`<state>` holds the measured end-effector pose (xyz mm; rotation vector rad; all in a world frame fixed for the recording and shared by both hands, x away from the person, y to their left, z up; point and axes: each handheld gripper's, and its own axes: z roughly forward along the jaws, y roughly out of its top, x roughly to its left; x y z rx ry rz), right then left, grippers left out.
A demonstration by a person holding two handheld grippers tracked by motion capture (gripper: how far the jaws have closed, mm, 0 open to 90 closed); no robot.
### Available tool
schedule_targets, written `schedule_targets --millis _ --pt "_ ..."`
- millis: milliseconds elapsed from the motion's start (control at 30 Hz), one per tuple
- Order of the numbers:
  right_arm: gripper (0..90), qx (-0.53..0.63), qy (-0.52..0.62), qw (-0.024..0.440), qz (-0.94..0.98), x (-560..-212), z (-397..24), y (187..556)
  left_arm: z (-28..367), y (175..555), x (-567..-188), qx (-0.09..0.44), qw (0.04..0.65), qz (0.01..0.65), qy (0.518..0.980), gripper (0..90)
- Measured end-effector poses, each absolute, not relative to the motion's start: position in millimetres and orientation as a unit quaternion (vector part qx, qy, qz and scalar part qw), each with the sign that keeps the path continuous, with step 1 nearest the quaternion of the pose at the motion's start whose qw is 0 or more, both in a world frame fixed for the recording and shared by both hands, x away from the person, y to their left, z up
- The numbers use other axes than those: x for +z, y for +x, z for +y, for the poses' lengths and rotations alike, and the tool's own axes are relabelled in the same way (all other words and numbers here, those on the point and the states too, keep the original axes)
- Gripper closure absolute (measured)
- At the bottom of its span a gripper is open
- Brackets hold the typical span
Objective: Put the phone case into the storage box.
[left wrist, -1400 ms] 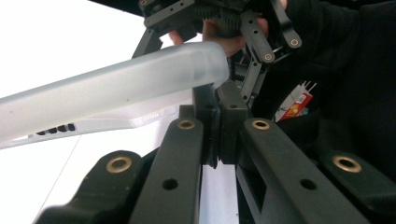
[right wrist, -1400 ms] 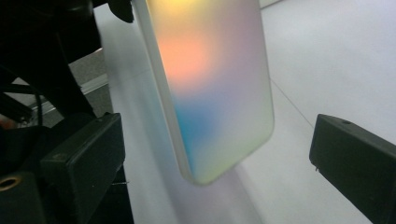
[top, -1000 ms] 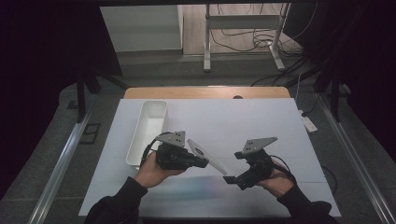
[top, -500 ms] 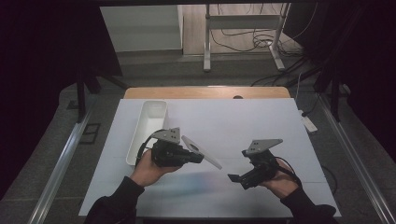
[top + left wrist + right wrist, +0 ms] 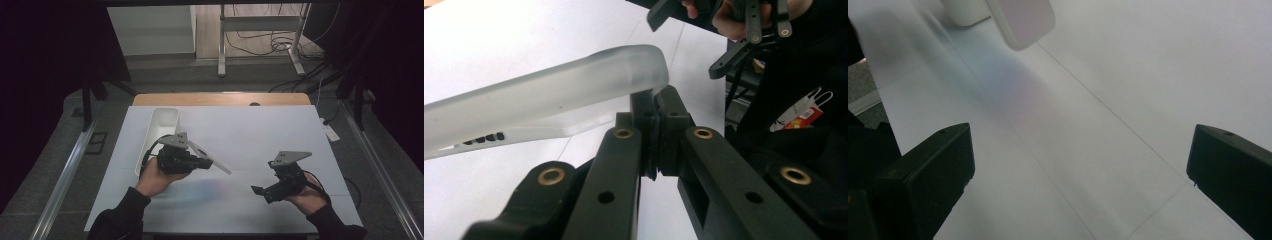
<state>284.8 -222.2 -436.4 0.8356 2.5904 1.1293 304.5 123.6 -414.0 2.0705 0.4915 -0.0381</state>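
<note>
A frosted translucent phone case [image 5: 220,166] juts out flat above the white table [image 5: 260,130], pinched at one corner by my left gripper [image 5: 206,162]. In the left gripper view the jaws meet tightly on the case's [image 5: 549,95] edge at my left gripper's tips [image 5: 656,107]. My right gripper [image 5: 257,191] hovers low over the table at the right, pointing left toward the case. Its jaws stand wide apart with nothing between them in the right gripper view [image 5: 1080,165]. The case's rounded end [image 5: 1023,20] hangs ahead of it.
A long white tray [image 5: 161,122] lies on the left part of the table, just behind my left hand. A wooden tabletop edge [image 5: 220,98] shows beyond the white surface. Metal frame rails run along both sides.
My left gripper has drawn the phone case a little to the left and away from the right gripper. The right gripper has barely shifted.
</note>
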Motion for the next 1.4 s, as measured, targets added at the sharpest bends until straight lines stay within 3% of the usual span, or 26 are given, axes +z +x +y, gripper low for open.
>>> schedule_targets --millis 433,1400 --pt "0.0 0.367 0.312 0.128 0.867 -437.7 -241.7 279.1 133.3 312.0 -411.9 0.003 0.468 0.228 0.854 88.3" --pt "0.0 0.364 0.367 0.144 0.843 -441.3 -286.0 267.1 166.1 332.6 -389.5 0.054 0.44 0.294 0.847 88.2"
